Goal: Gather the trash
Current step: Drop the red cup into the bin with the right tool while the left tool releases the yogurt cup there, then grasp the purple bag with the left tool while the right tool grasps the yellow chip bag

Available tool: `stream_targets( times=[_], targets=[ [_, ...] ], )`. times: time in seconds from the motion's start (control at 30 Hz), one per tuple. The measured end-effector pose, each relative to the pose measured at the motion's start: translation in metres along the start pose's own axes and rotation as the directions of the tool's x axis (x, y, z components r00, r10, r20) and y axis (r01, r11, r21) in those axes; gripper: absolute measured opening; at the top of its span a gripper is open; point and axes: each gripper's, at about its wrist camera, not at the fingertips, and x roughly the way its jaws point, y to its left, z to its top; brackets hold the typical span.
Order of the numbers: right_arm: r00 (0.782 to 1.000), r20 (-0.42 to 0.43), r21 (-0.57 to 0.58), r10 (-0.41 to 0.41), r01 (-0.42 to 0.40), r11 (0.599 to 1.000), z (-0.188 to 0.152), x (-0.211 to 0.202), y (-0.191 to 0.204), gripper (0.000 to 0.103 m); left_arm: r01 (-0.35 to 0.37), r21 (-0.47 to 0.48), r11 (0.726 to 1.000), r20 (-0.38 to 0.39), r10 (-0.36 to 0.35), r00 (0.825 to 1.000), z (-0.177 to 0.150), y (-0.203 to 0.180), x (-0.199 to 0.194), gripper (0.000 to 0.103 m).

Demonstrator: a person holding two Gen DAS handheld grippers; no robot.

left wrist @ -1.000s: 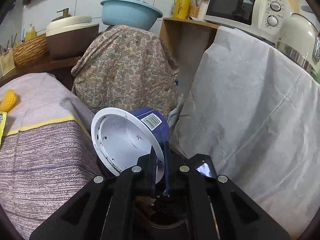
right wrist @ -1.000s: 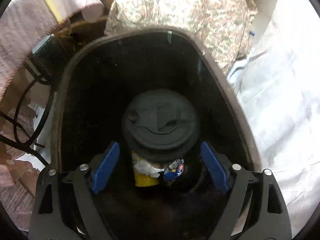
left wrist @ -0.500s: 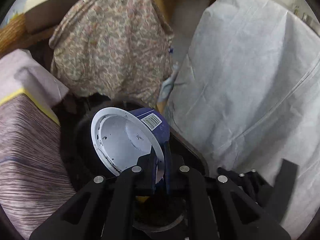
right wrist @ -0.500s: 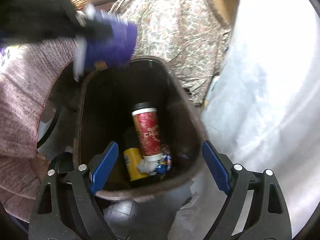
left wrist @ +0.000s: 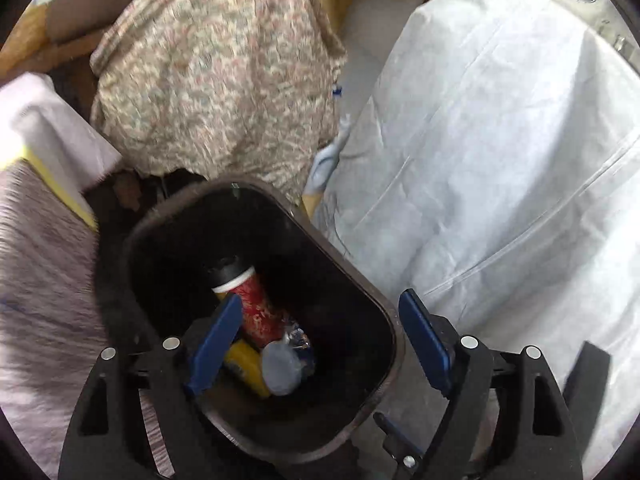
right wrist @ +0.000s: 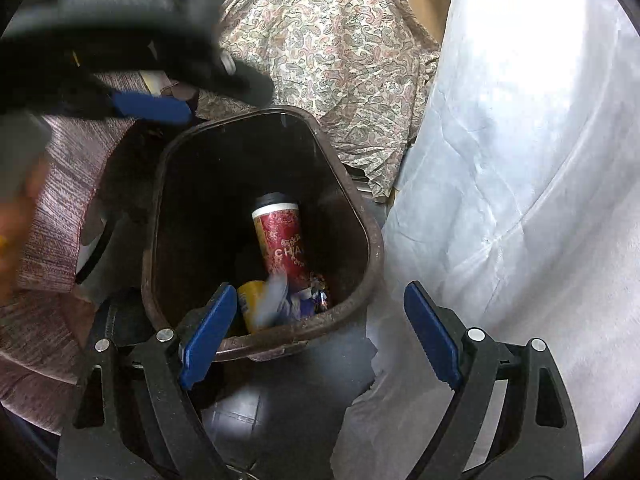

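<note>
A dark brown trash bin (left wrist: 384,312) stands on the floor, also in the right wrist view (right wrist: 364,240). Inside lie a red paper cup with a black lid (left wrist: 256,312) (right wrist: 282,240), a yellow container (left wrist: 246,364) (right wrist: 250,300), wrappers, and the blue-and-white cup (left wrist: 282,368), seen blurred in the right wrist view (right wrist: 274,300). My left gripper (left wrist: 320,344) is open and empty above the bin mouth; it shows blurred at upper left in the right wrist view (right wrist: 152,106). My right gripper (right wrist: 320,336) is open and empty over the bin's near rim.
A paisley cloth (left wrist: 224,80) (right wrist: 332,60) covers something behind the bin. A white sheet (left wrist: 500,160) (right wrist: 520,160) drapes furniture on the right. A striped purple cloth (left wrist: 40,280) (right wrist: 64,208) lies to the left. Grey floor tile (right wrist: 288,392) shows in front of the bin.
My left gripper has opened and let go of the blue-and-white cup, which has dropped into the bin. The right gripper has pulled back slightly from the bin.
</note>
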Motion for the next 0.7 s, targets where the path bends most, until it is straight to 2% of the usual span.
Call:
stream_targets(
  times=[0.1, 0.27, 0.47, 0.6, 0.7],
  targets=[
    [1.000, 0.024, -0.003, -0.004, 0.004, 1.000, 0.001, -0.006, 0.002, 0.085, -0.018, 0.011, 1.000, 0.093, 0.017, 0.995, -0.003, -0.006, -0.034, 0.085],
    [0.997, 0.074, -0.001, 0.002, -0.002, 1.000, 0.009, -0.026, 0.008, 0.085, -0.031, 0.010, 0.999, 0.241, 0.028, 0.970, -0.017, -0.006, -0.093, 0.094],
    [0.990, 0.133, -0.031, 0.051, -0.047, 0.998, 0.030, -0.044, 0.027, 0.085, -0.097, -0.032, 0.995, 0.303, 0.103, 0.947, -0.046, 0.016, -0.149, 0.096],
    [0.974, 0.158, -0.060, 0.164, -0.156, 0.986, 0.050, -0.055, 0.055, 0.085, -0.161, -0.117, 0.980, 0.355, 0.193, 0.915, -0.067, 0.051, -0.185, 0.096],
    [0.958, 0.173, -0.122, 0.230, -0.210, 0.970, 0.068, -0.063, 0.086, 0.085, -0.241, -0.204, 0.949, 0.372, 0.303, 0.877, -0.084, 0.085, -0.213, 0.096]
  ],
)
